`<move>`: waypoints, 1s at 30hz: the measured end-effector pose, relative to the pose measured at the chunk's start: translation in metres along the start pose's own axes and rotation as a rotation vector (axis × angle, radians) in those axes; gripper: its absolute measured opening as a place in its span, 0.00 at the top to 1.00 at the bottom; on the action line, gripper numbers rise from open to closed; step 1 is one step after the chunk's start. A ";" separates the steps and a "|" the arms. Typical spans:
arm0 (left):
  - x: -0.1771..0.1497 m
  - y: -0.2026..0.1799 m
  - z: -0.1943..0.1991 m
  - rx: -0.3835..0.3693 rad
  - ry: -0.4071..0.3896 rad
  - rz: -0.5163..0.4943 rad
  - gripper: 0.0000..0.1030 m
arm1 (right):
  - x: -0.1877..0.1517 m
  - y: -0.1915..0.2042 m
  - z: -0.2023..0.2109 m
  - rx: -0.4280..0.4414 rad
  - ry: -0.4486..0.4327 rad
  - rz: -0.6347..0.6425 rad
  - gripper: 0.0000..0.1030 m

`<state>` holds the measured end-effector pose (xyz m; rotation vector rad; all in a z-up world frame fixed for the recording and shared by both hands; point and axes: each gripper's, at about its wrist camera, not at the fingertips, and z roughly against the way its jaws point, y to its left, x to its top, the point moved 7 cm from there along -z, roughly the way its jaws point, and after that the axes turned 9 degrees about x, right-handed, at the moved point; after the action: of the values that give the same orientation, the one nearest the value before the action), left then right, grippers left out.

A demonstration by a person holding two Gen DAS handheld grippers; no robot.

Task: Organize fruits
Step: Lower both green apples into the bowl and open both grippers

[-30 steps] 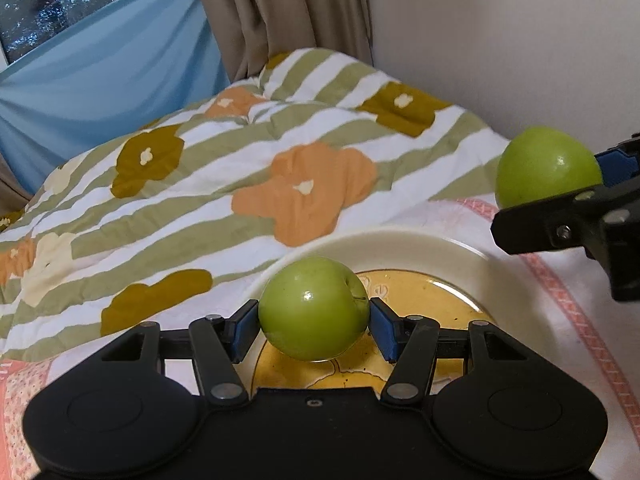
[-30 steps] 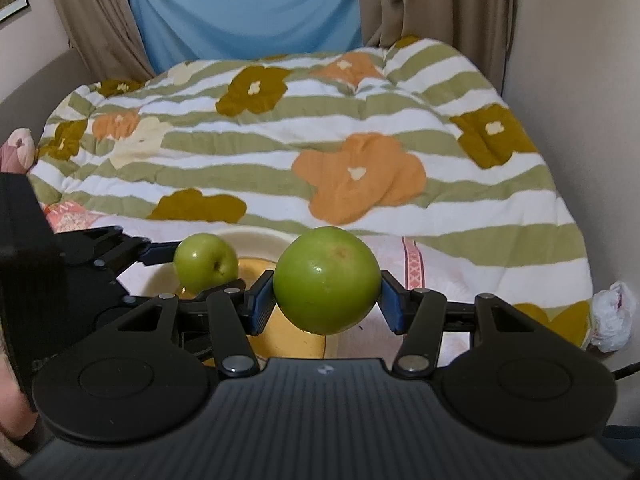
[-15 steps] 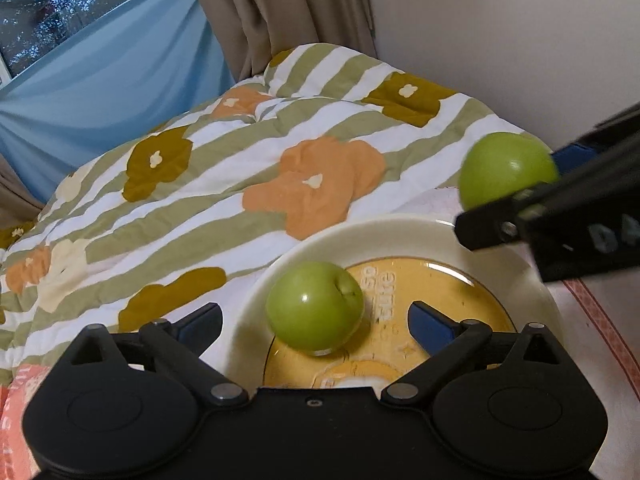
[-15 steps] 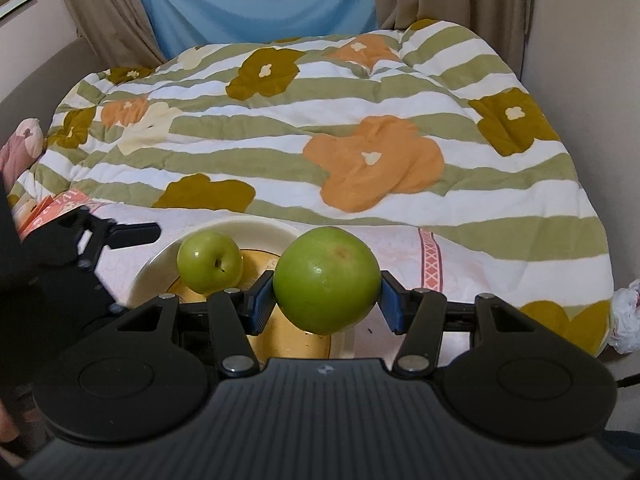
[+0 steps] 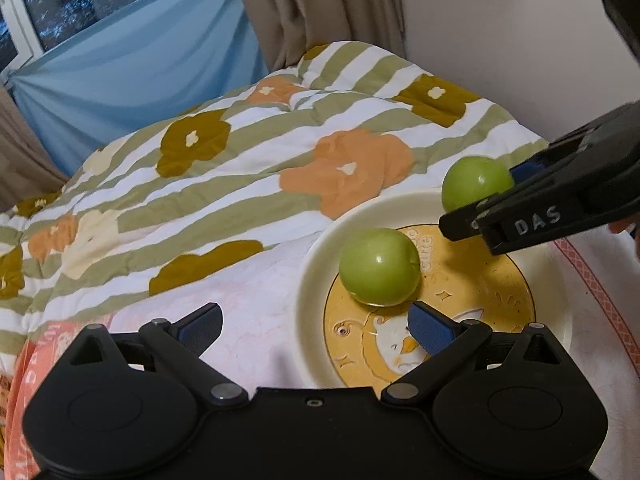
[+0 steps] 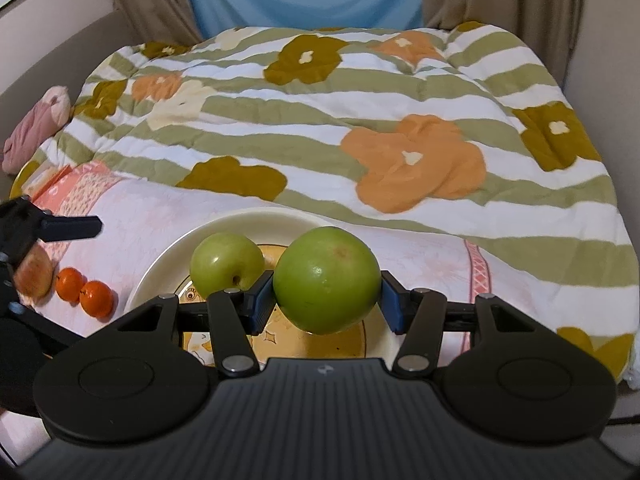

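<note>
A small green apple [image 5: 379, 266] rests on the cream plate [image 5: 312, 280] with a yellow middle; the right wrist view shows the same small apple [image 6: 226, 264] on the plate [image 6: 160, 268]. My left gripper [image 5: 316, 330] is open, drawn back to the apple's near left, its jaws empty. My right gripper [image 6: 326, 300] is shut on a larger green apple [image 6: 327, 278] and hangs over the plate. In the left wrist view that held apple [image 5: 476, 184] shows above the plate's far rim.
Two small oranges [image 6: 86, 292] and a reddish fruit [image 6: 34, 274] lie on the pink-white cloth [image 6: 152, 216] left of the plate. A striped floral quilt [image 6: 340, 120] covers the bed behind. Curtains and a wall close off the far side and the right.
My left gripper opened, let the small apple go onto the plate and drew back to the left. My right gripper carried the larger apple down over the plate.
</note>
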<state>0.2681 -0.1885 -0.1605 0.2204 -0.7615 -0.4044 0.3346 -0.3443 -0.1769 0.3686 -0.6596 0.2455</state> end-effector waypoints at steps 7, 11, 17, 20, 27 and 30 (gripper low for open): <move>-0.009 0.006 0.007 0.014 0.014 0.023 0.02 | -0.005 0.007 -0.007 0.035 -0.027 0.060 0.35; -0.014 0.007 0.010 0.016 0.023 0.040 0.02 | -0.002 0.010 -0.009 -0.002 -0.029 0.109 0.35; -0.020 0.010 0.018 0.024 0.031 0.067 0.02 | 0.000 0.011 0.000 0.011 -0.043 0.050 0.02; -0.021 0.013 0.025 0.031 0.027 0.082 0.02 | 0.000 0.010 0.008 0.010 -0.057 0.026 0.00; -0.019 0.023 0.050 0.051 0.004 0.113 0.02 | 0.002 0.019 0.033 -0.017 -0.079 0.012 0.00; -0.021 0.034 0.062 0.047 0.012 0.154 0.02 | 0.002 0.024 0.047 -0.025 -0.081 0.006 0.00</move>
<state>0.2198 -0.1513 -0.1182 0.2068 -0.7714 -0.2392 0.3019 -0.3411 -0.1356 0.3543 -0.7432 0.2291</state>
